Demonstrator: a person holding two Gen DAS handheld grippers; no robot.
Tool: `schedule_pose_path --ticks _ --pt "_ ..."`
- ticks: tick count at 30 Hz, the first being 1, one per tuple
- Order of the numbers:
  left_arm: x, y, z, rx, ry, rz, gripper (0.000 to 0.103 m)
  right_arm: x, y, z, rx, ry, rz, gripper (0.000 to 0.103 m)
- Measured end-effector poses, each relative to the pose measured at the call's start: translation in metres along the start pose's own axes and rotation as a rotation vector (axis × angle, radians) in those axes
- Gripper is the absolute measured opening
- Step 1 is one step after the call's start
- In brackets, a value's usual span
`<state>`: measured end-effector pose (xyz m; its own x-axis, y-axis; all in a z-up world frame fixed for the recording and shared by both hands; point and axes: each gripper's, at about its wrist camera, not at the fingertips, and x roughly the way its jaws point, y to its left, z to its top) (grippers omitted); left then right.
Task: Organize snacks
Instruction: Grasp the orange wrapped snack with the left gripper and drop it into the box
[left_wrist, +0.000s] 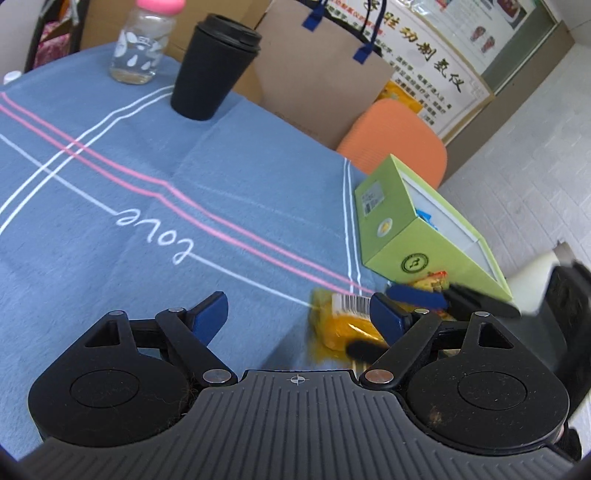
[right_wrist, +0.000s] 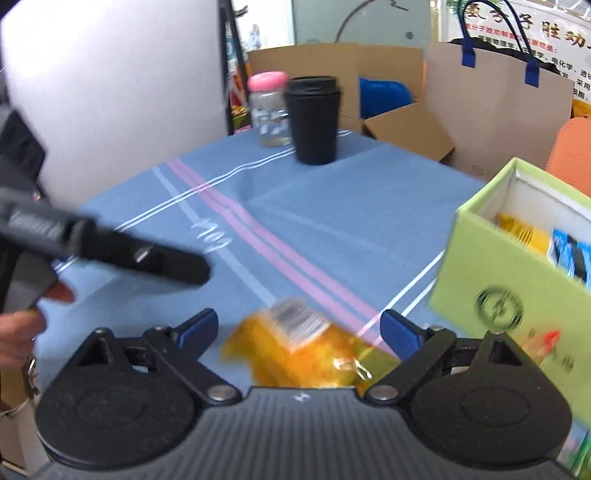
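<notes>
A yellow snack packet (left_wrist: 341, 326) (right_wrist: 295, 347) with a barcode lies on the blue tablecloth (left_wrist: 110, 229). My right gripper (right_wrist: 298, 330) stands open with the packet between its blue pads, not pressed. My left gripper (left_wrist: 297, 314) is open and empty, with the packet just inside its right pad. The right gripper's fingers (left_wrist: 417, 297) reach in over the packet from the right. The left gripper's fingers (right_wrist: 166, 264) show blurred at the left, held by a hand (right_wrist: 18, 328). An open green box (left_wrist: 413, 236) (right_wrist: 517, 280) stands at the right and holds yellow and blue packets. Another snack (left_wrist: 434, 280) lies at its foot.
A black lidded cup (left_wrist: 214, 70) (right_wrist: 314, 118) and a glass jar with a pink lid (left_wrist: 142, 40) (right_wrist: 267, 110) stand at the far side. Beyond the table edge are a brown paper bag (left_wrist: 321, 81), an orange chair (left_wrist: 399, 136) and a cardboard box (right_wrist: 406, 125).
</notes>
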<state>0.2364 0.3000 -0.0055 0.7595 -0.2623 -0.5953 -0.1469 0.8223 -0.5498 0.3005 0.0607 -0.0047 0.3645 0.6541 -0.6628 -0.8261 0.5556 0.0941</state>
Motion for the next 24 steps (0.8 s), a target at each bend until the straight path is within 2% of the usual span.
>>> schedule_pose_path --ticks 6,8,10,13,17,20,21,22,24 --pt "-0.002 0.002 -0.018 0.003 0.024 -0.062 0.073 -0.038 0.054 -0.045 0.042 -0.027 -0.001 0.093" --pt "0.001 -0.001 -0.023 0.007 0.048 -0.089 0.073 -0.045 0.063 -0.051 0.051 -0.063 -0.049 0.093" --pt "0.002 -0.006 -0.025 0.016 0.056 -0.097 0.073 -0.046 0.061 -0.051 0.091 -0.088 -0.097 0.093" --pt "0.009 -0.019 -0.02 0.048 0.071 -0.103 0.078 -0.032 0.048 -0.046 0.168 -0.082 -0.083 0.093" --pt "0.02 -0.035 -0.018 0.119 0.119 -0.111 0.079 -0.016 0.042 -0.048 0.19 -0.066 -0.095 0.093" --pt "0.033 -0.043 -0.021 0.173 0.152 -0.086 0.066 -0.003 0.035 -0.047 0.198 -0.058 -0.084 0.092" --pt "0.038 -0.044 -0.023 0.181 0.175 -0.085 0.05 0.001 0.034 -0.046 0.2 -0.05 -0.061 0.088" --pt "0.044 -0.045 -0.026 0.181 0.205 -0.095 0.023 0.0 0.035 -0.046 0.181 -0.061 -0.064 0.083" --pt "0.043 -0.043 -0.031 0.169 0.208 -0.106 0.019 -0.008 0.039 -0.047 0.155 -0.07 -0.063 0.075"
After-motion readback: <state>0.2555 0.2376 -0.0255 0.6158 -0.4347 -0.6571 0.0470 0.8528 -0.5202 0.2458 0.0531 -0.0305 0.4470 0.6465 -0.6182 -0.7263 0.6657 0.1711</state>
